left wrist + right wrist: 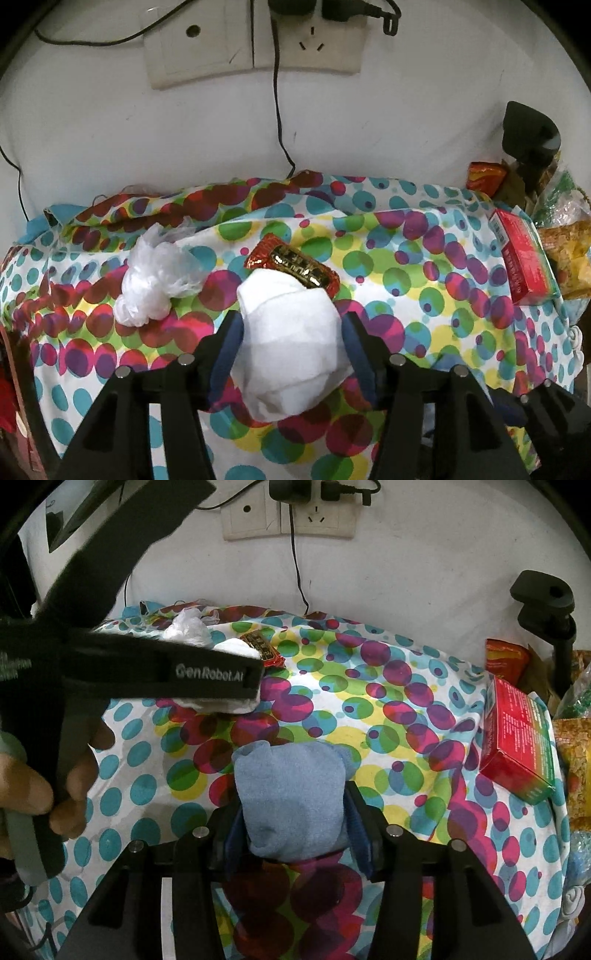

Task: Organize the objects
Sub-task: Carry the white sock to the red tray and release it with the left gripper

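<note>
surface: dotted cloth [424,258] | wall: socket [314,40] | left tongs [291,325] apart | right tongs [293,805] clamp blue sock [291,797]

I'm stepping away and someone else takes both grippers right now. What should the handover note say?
Left gripper: jaws wide around the white rolled sock, apparently let go, on the dotted cloth.
Right gripper: shut on the blue rolled sock.
Next to the white sock: red candy wrapper, crumpled plastic bag. Red box at the right edge.
Done: white sock apparently placed. Left: place the blue sock.
</note>
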